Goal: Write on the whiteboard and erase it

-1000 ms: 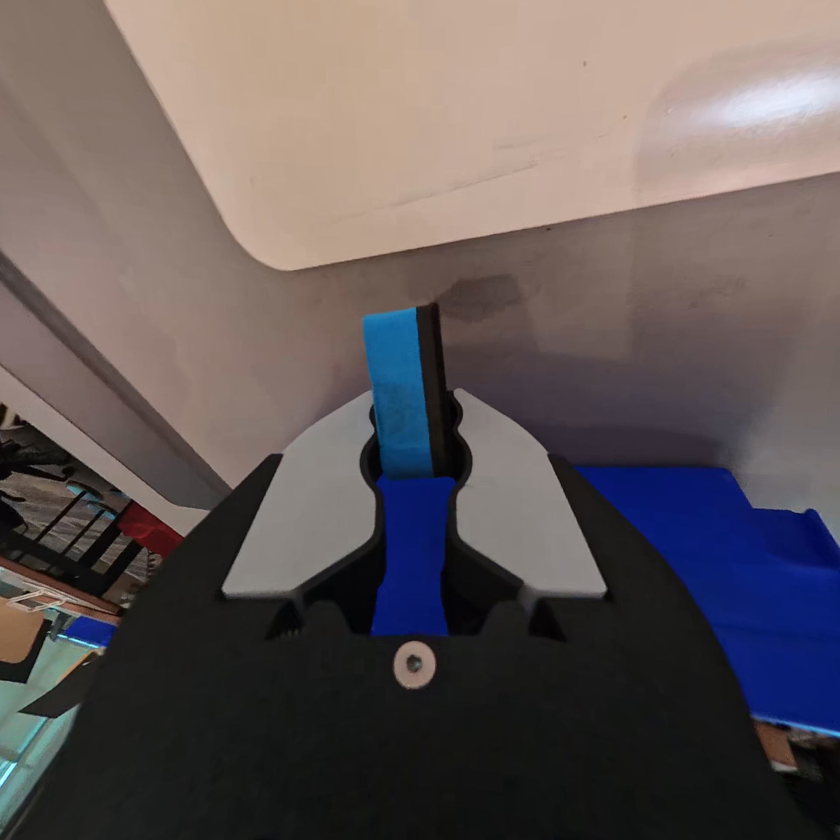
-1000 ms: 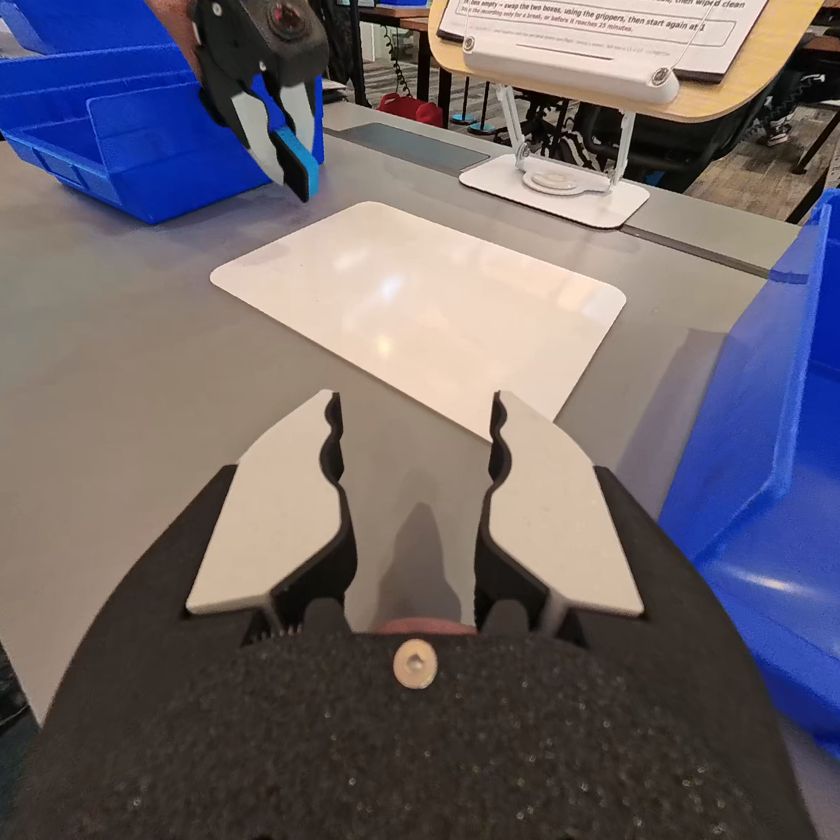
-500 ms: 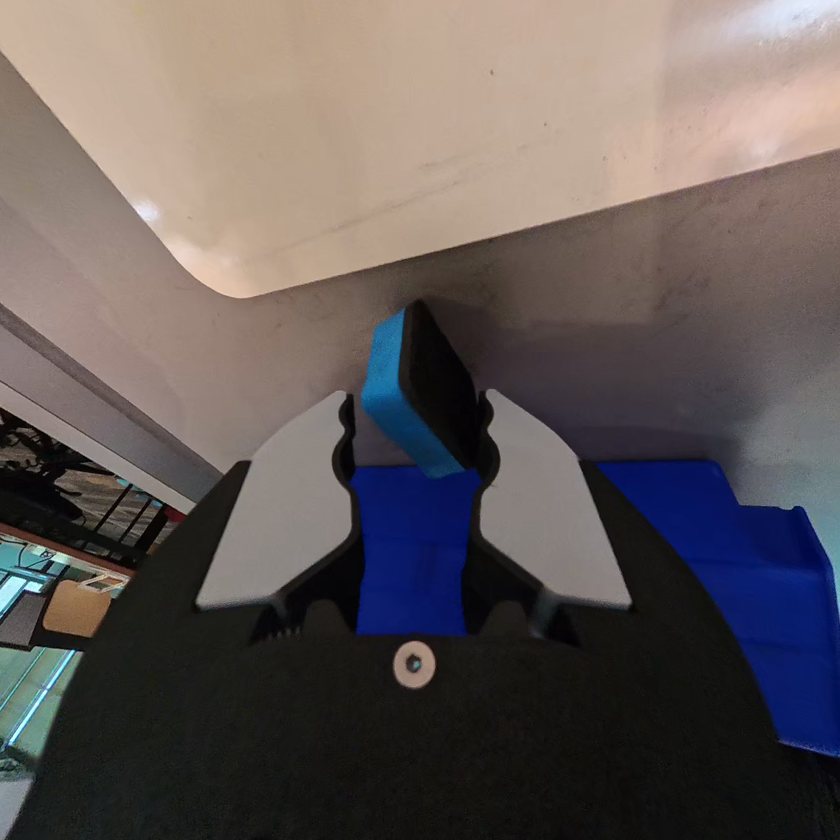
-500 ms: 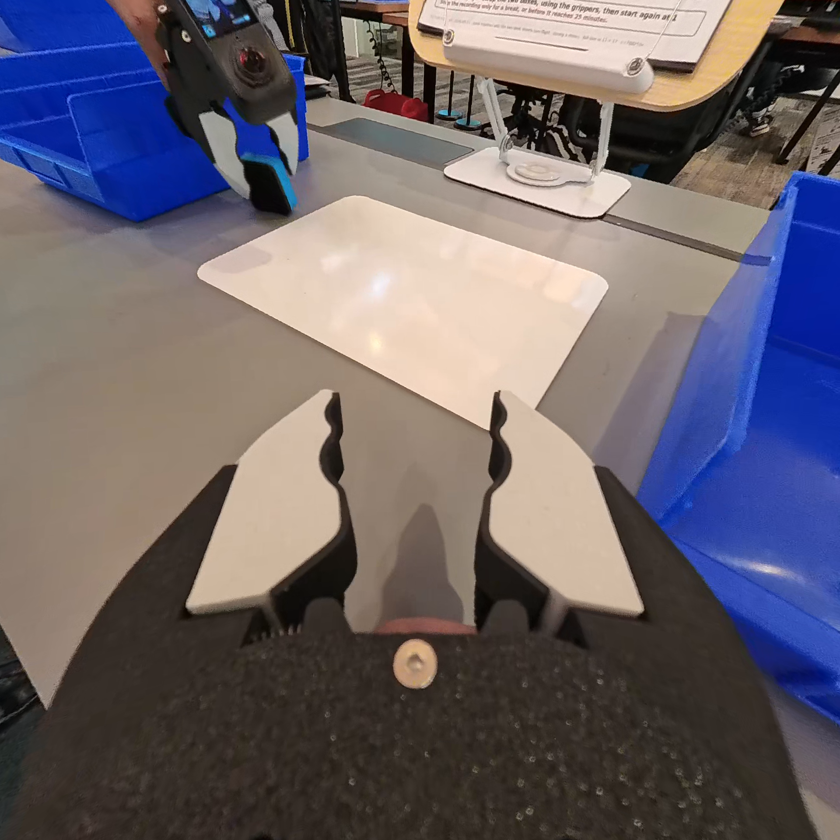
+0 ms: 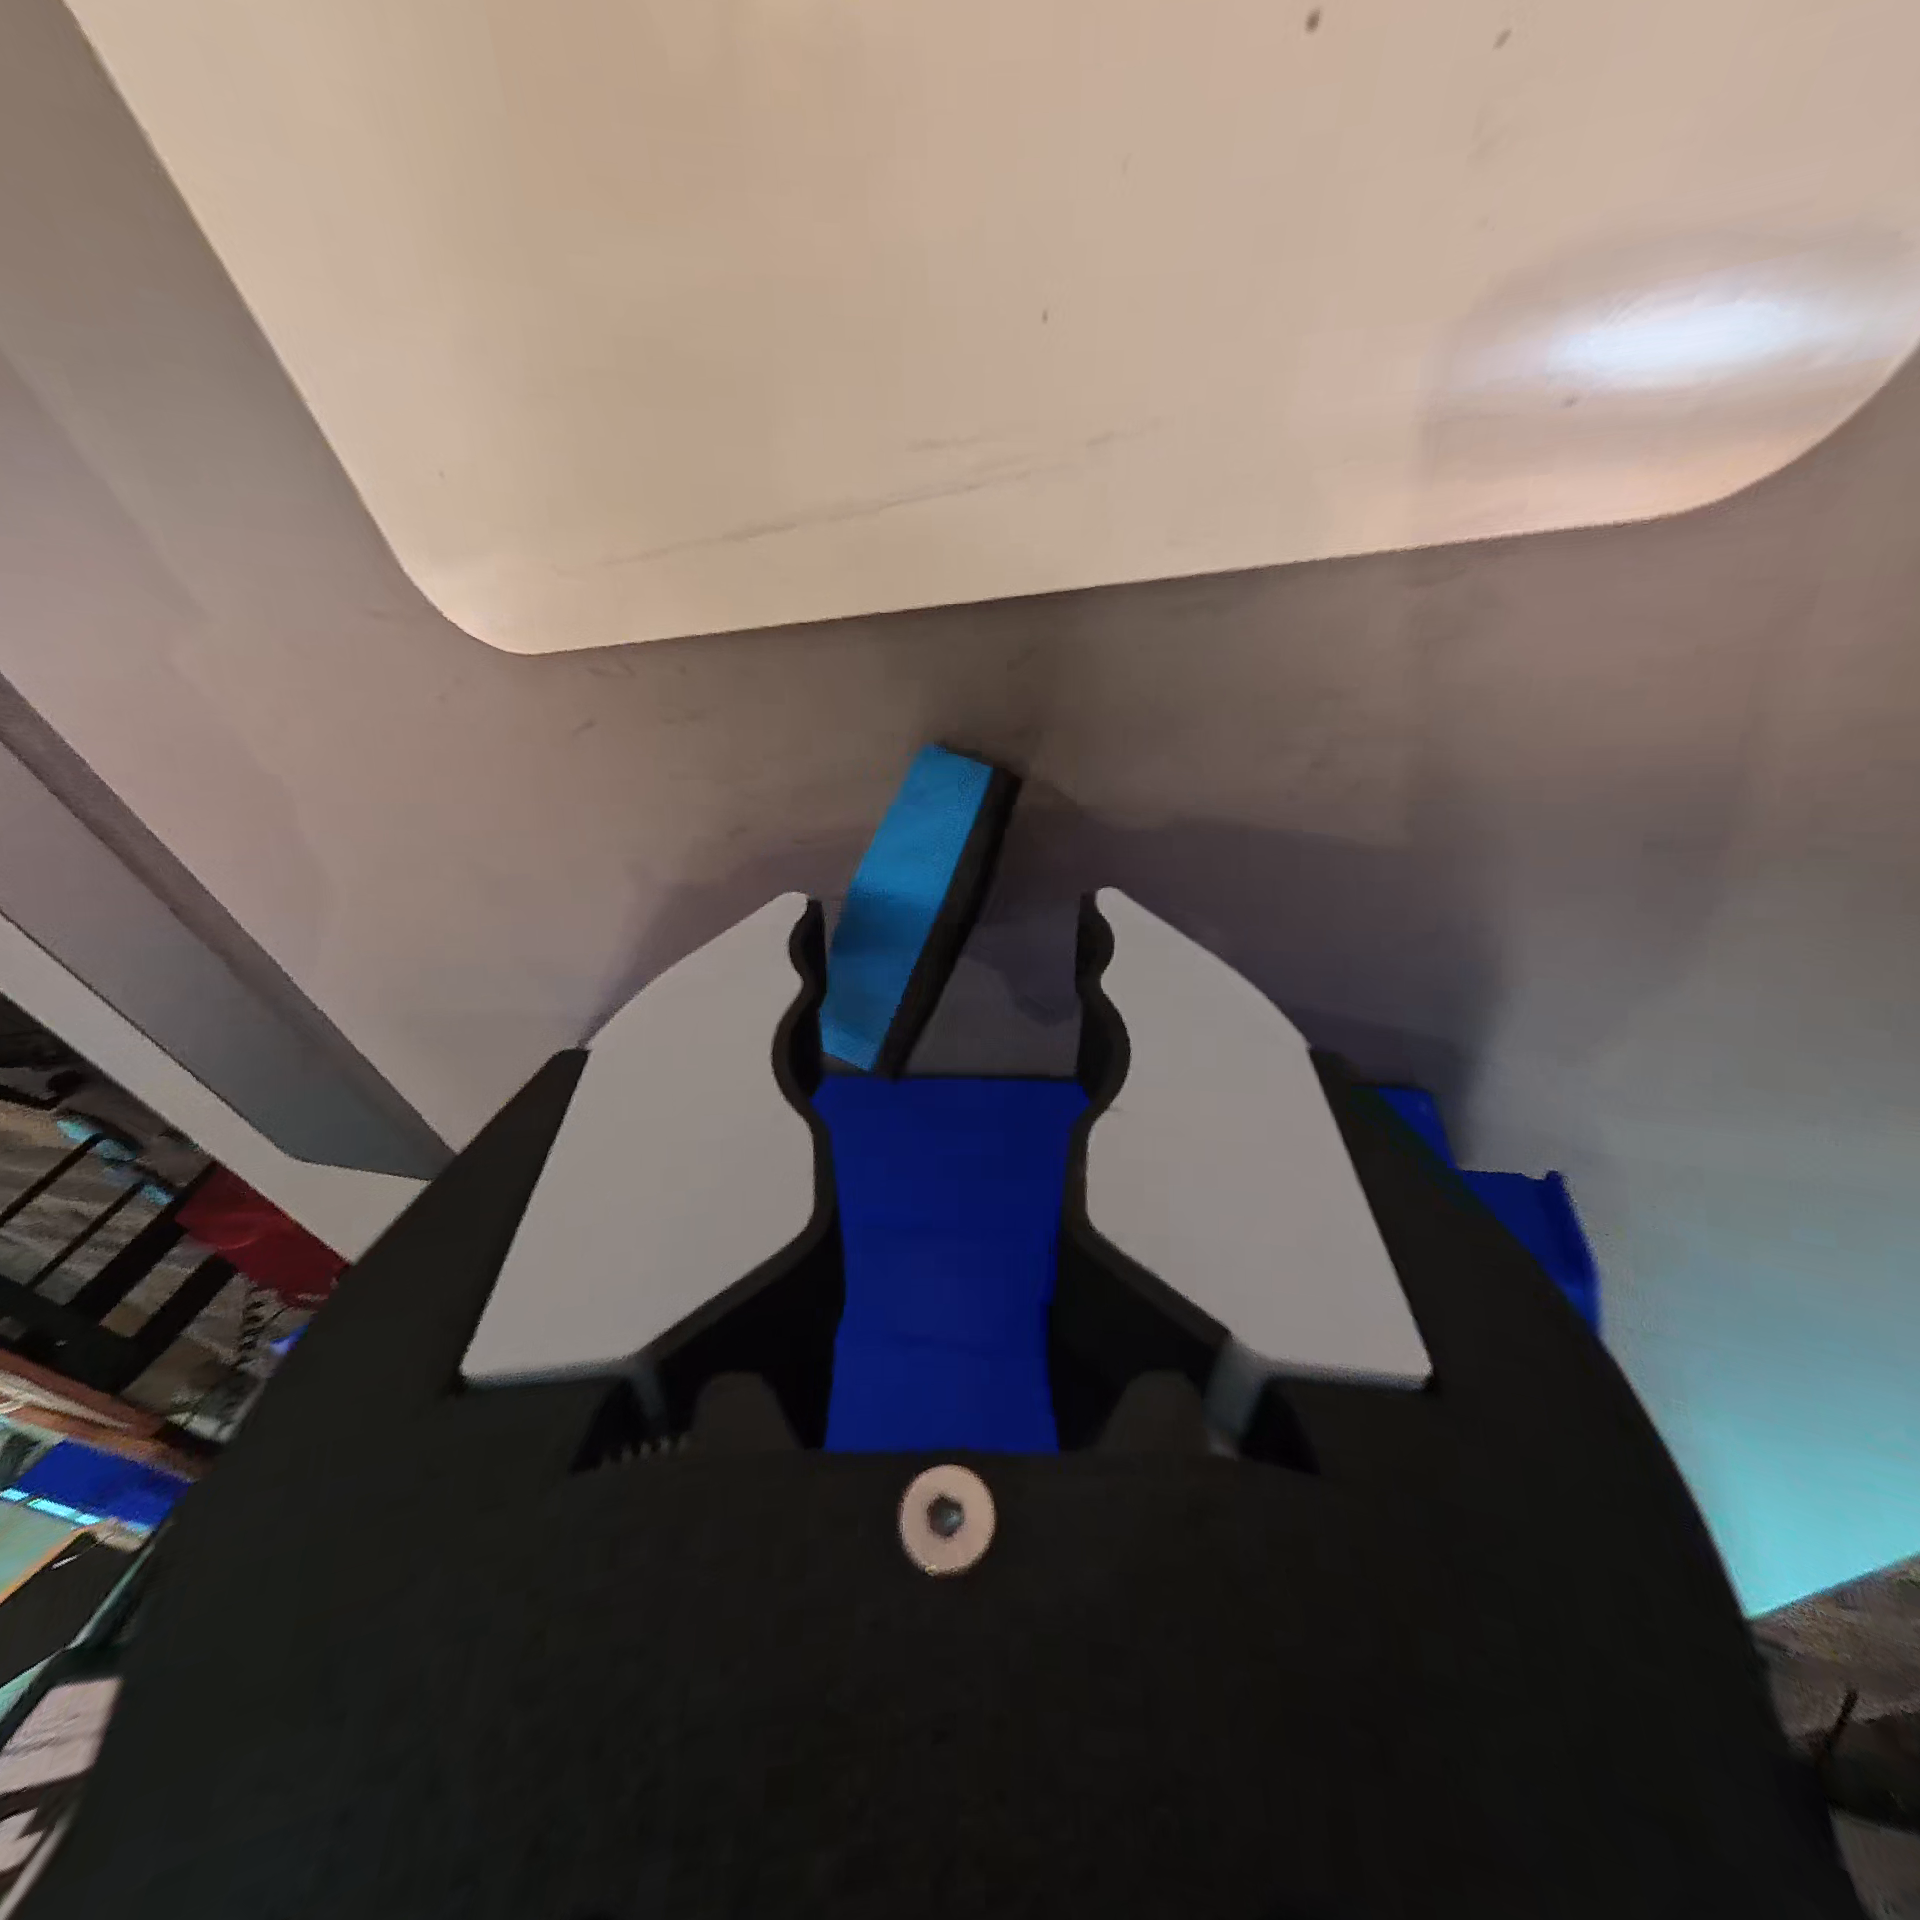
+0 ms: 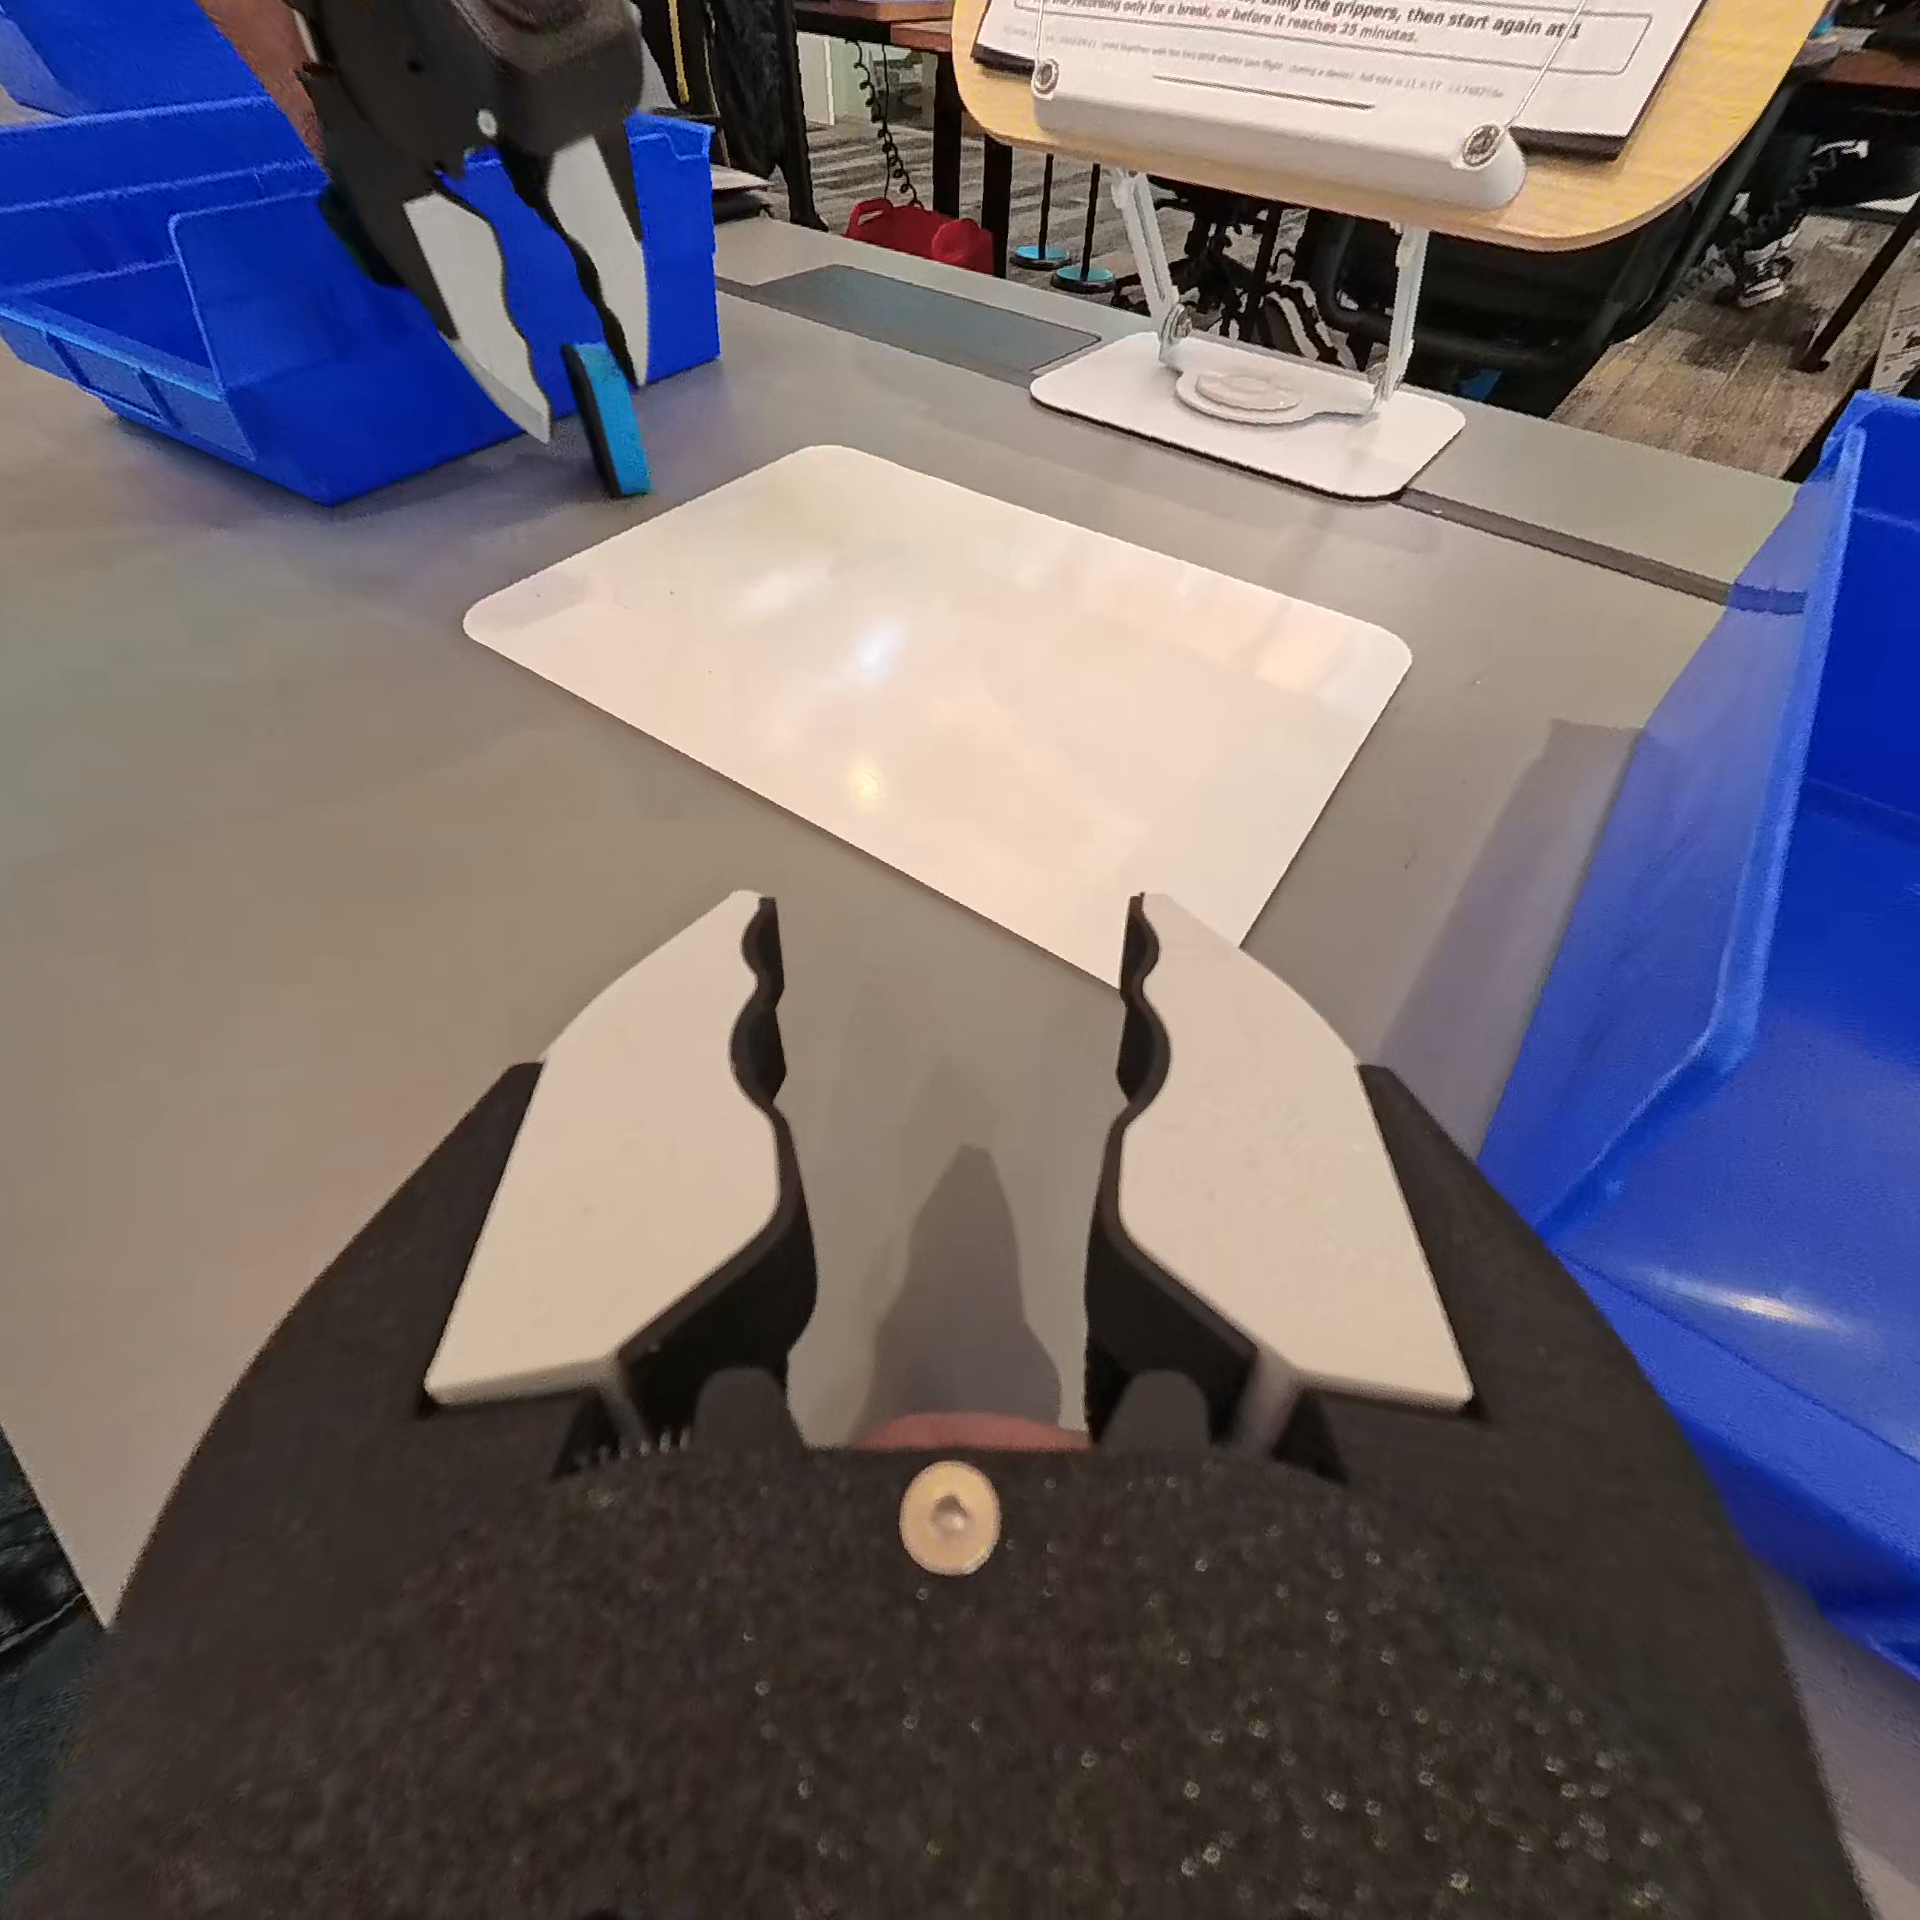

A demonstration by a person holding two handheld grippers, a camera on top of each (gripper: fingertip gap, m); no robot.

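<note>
We are spreading our left hand-held gripper (image 5: 951, 904) around the eraser (image 5: 909, 914), standing tilted on the surface (image 6: 260, 831) just short of the whiteboard (image 6: 935, 686); unsupported, it may topple. Our right hand-held gripper (image 6: 951, 935) is waiting apart, empty.

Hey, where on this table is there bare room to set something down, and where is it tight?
Widest bare grey table lies left of the whiteboard, between it and the near edge. A narrower strip runs between the whiteboard and the right blue bin. Crowded: the far left corner, where the eraser, open left gripper and left blue bin meet.
</note>
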